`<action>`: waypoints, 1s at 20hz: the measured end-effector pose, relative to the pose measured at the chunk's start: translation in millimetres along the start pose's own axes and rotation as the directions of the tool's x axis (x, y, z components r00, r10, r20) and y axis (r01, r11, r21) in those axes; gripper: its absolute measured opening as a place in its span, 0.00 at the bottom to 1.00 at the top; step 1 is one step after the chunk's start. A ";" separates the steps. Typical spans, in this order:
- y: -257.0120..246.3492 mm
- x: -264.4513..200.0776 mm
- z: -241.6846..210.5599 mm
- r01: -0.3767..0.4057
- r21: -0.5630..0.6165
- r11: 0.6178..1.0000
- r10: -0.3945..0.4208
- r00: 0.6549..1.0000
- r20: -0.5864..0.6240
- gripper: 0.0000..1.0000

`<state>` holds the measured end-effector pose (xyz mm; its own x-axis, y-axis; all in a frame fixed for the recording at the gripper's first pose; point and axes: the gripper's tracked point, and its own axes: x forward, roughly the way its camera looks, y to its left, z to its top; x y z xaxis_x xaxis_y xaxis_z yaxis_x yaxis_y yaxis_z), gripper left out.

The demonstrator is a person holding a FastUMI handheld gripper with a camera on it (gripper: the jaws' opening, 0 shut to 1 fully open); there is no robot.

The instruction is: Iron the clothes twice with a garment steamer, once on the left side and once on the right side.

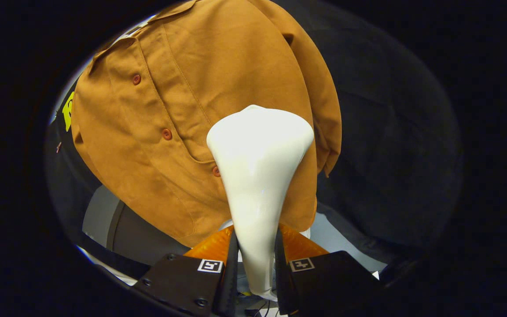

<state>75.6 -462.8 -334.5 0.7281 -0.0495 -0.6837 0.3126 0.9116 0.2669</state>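
A white garment steamer (258, 176) stands up between my fingers, and my gripper (256, 251) is shut on its narrow handle. Its wide head reaches up against a brown button-front shirt (183, 110) that hangs just beyond the fingers. The head sits on the shirt's right half, right of the button row (167, 134) and over the pocket's lower edge. The face of the steamer head is turned away from me, so I cannot tell if it touches the cloth.
The booth's black cloth wall (390, 145) hangs behind and right of the shirt. A grey rounded surface (104, 215) lies below the shirt's left hem, and a pale floor patch (337, 237) shows below the right hem.
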 end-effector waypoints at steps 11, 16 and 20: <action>25.1 -64.1 28.2 0.063 -0.009 0.998 -0.060 0.979 0.197 0.40; 77.7 -107.4 71.7 0.062 -0.079 0.995 -0.031 0.935 0.353 0.40; 126.1 -135.9 93.6 0.056 -0.129 0.990 0.007 0.897 0.442 0.40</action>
<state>73.2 -379.4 -144.4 0.9249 -0.2185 -0.3112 0.2716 0.9524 0.1384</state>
